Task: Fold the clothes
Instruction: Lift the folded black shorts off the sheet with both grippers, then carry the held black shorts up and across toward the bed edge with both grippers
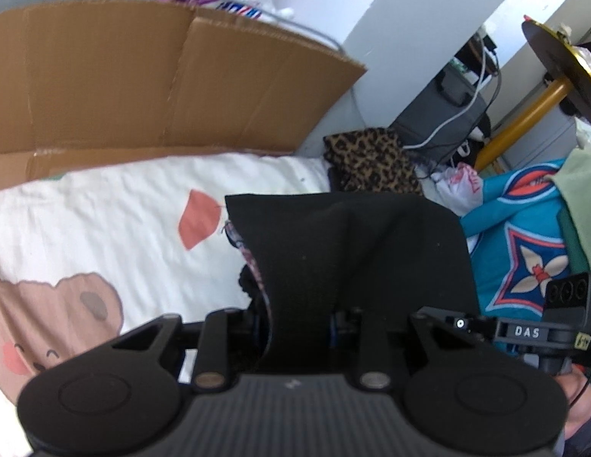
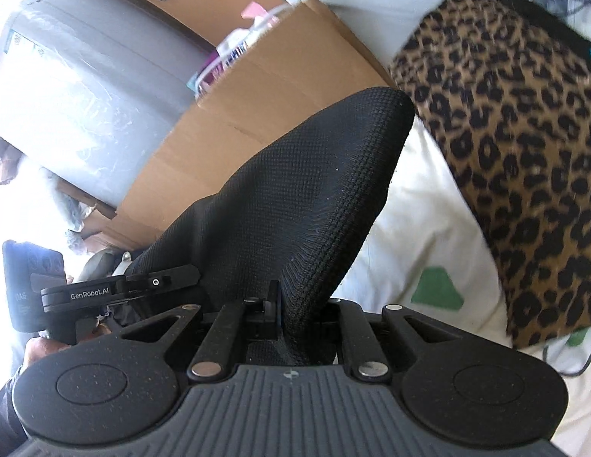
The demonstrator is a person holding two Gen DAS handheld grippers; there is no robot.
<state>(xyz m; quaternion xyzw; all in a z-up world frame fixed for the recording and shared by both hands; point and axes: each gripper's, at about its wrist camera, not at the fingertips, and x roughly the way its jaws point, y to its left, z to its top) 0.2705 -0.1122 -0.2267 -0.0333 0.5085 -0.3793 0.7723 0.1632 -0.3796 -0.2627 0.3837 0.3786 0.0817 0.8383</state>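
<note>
bedsheet: cream, bear print, spread beneath everything.
cardboard sheet: stands behind the bed.
leopard-print garment: heaped on the sheet, beyond and right of the right jaws.
black knit garment: the piece being folded; held off the sheet, spanning both grippers, its long axis apparently running side to side between them; a free edge stands forward of each jaw pair.
left gripper: jaws narrow, pinching a thick bunch of the black cloth.
right gripper: jaws almost closed on a thinner fold; neither hand sits nearer, both grip an end.
</note>
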